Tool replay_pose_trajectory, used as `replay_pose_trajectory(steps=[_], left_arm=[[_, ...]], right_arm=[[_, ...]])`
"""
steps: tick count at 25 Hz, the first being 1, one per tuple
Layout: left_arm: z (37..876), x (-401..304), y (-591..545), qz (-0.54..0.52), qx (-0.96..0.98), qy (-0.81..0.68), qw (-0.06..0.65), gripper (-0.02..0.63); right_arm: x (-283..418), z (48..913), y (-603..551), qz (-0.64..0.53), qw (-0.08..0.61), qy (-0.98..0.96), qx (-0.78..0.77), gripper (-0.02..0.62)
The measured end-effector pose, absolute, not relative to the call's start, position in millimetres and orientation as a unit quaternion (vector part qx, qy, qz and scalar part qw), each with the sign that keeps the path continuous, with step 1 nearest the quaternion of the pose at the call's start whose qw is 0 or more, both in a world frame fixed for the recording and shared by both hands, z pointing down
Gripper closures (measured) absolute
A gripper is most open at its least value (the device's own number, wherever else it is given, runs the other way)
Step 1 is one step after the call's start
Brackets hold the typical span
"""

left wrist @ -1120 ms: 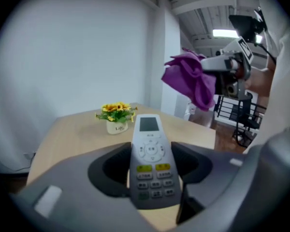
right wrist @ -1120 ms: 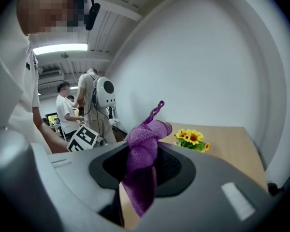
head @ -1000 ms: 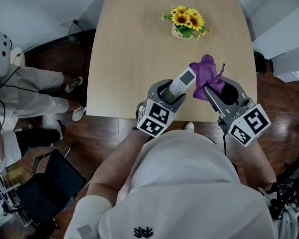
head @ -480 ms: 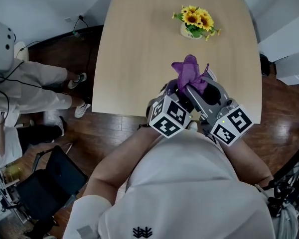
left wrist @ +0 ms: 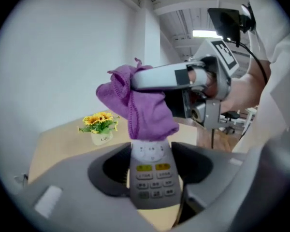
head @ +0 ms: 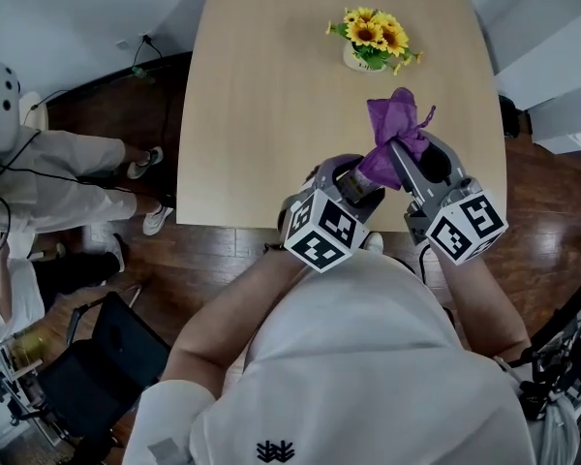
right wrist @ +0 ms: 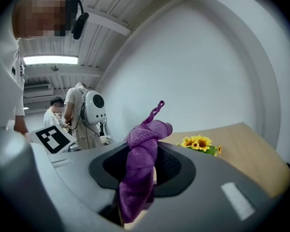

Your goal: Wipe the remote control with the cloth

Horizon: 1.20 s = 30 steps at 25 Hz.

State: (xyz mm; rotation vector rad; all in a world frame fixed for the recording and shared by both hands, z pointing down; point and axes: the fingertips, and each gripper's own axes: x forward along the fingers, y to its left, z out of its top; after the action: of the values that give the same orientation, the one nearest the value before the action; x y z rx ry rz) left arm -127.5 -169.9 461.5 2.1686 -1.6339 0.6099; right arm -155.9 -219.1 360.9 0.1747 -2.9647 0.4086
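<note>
Clamping the remote control (left wrist: 151,164) low on its body, the left gripper (left wrist: 151,191) has both jaws pressed on the remote's sides, keypad facing the camera, top end pointing away from the gripper. Right gripper (right wrist: 137,193) jaws are clenched on the purple cloth (right wrist: 143,151), which bunches up between them and sticks out past the tips with a thin loop at its far end. In the left gripper view the cloth hangs over the remote's top end and touches it, hiding that end; the yellow and grey buttons below stay uncovered. Right gripper comes in from the right, roughly crosswise to the remote. Both grippers sit close together over the near edge of the wooden table (head: 261,114), right of centre, marker cubes toward the person holding them. Small pot of sunflowers (head: 371,39) stands on the far right part of the table, well apart from the grippers. Left of the table, on the dark floor, another person in light clothes (head: 53,177); black chair (head: 102,356) at near left.
</note>
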Motion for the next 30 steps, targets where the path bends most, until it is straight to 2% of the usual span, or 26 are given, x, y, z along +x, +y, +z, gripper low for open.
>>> replay_pose_trajectory(steps=[16,24,30], left_arm=[[468,-106,-186,0.217,0.763,-0.581,0.183,0.328],[479,-100,-200,0.219,0.751,-0.595,0.185,0.328],[474,-100,-202,0.218,0.746,-0.603,0.179,0.328]], right_arm=[[-109,354,-305,0.116,0.077,-0.982,0.127,0.469],[-122,328,-243,0.119,0.056,-0.991,0.039,0.469],[-139,340,-184,0.147,0.067,-0.986,-0.028,0.469]])
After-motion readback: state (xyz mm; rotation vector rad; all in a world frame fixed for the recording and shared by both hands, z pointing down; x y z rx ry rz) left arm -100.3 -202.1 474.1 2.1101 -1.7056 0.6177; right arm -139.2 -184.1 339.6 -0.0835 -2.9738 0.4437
